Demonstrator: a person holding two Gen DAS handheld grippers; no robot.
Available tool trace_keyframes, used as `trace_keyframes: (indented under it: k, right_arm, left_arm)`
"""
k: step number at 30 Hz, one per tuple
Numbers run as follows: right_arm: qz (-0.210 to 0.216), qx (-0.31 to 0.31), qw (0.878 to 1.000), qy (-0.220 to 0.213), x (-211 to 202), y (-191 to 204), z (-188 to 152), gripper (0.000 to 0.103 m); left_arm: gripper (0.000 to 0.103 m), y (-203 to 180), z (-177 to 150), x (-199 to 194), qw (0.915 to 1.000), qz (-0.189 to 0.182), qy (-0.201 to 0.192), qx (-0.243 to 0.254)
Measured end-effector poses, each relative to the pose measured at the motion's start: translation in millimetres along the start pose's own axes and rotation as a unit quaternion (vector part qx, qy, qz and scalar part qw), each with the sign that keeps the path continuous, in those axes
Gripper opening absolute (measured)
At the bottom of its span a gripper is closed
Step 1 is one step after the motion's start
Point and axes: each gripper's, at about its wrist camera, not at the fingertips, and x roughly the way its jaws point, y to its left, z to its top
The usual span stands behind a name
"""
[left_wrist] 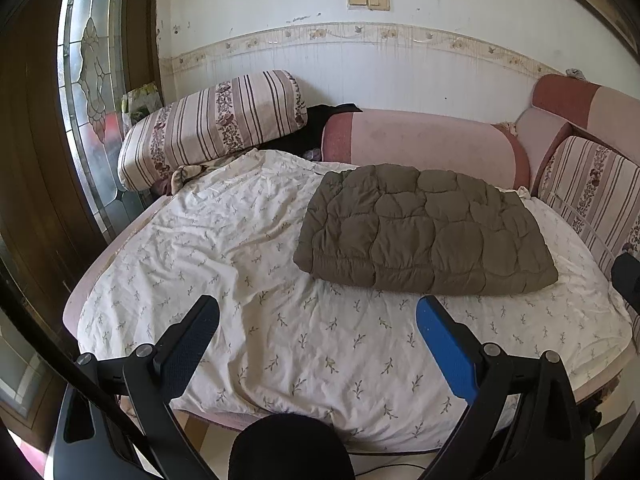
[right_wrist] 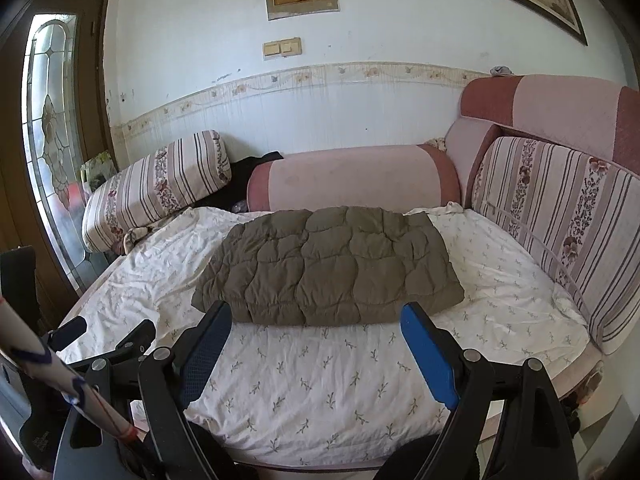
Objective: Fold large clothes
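Note:
An olive-brown quilted jacket lies folded into a thick rectangle on the white leaf-print sheet; it also shows in the right wrist view. My left gripper is open and empty, held above the sheet's front part, short of the jacket's near edge. My right gripper is open and empty, its fingertips just in front of the jacket's near edge. The left gripper's fingers show at the lower left of the right wrist view.
The sheet covers a pink sofa bed. A striped cushion lies at the back left, a pink bolster along the wall, a striped back cushion on the right. A glass door stands at left. Dark cloth lies behind the cushions.

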Motion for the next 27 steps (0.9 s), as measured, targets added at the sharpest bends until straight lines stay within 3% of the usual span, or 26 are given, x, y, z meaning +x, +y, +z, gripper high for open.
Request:
trace_keyframes:
  k: [22,27]
  right_arm:
    - [-0.014,0.002,1.000,0.016,14,0,-5,0.090]
    - [-0.017,0.002,1.000,0.018,15,0,-5,0.090]
  left_arm:
    - [0.099,-5,-5,15,0.9992,-0.020,0.029,0.020]
    - [0.099,-5,-4,8,0.9993,-0.023,0.012,0.028]
